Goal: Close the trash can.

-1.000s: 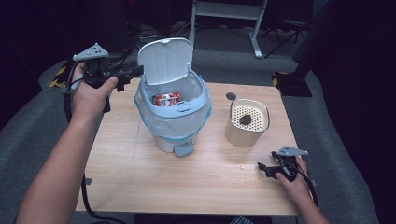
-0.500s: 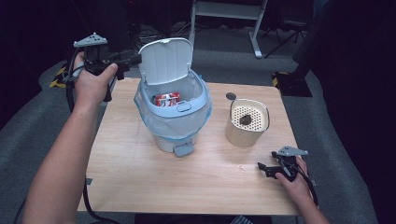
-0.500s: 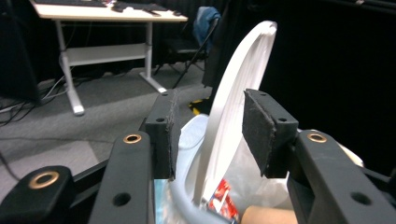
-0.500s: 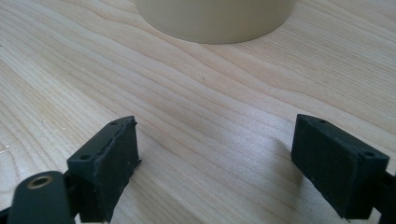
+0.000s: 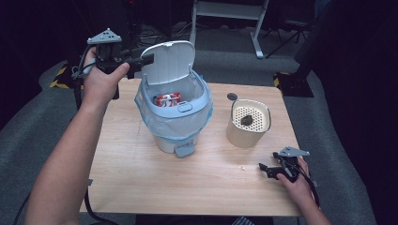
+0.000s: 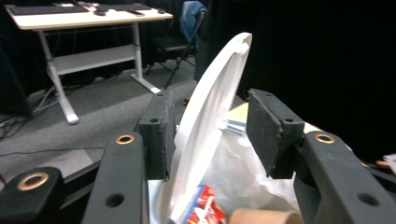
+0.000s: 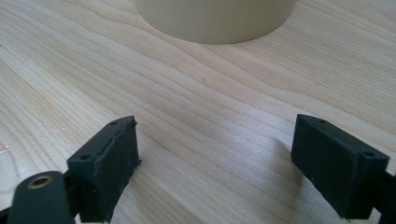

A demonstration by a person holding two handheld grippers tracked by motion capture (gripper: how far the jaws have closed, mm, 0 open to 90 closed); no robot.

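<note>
Black padded jaws of the left gripper (image 6: 212,135) stand on either side of the raised white lid (image 5: 169,63) of the pedal bin (image 5: 176,117). They have just been opening, and in the left gripper view the lid's edge runs up between the pads: it lies close against one pad, whether touching I cannot tell, and a clear gap shows to the other. The left hand (image 5: 101,82) holds this gripper at the far left corner of the wooden table (image 5: 141,187), level with the top of the lid.

The bin stands left of the table's middle, lined with a pale plastic bag (image 5: 152,122), its foot pedal (image 5: 184,150) facing the near edge. A red and white carton (image 5: 167,99) lies inside it.

At the near right corner the right gripper (image 7: 215,161) rests low over the bare wood, its jaws wide apart with nothing between them. Just beyond it stands a beige container (image 5: 248,123) with a perforated top, a dark lump (image 5: 246,120) lying on that top.
</note>
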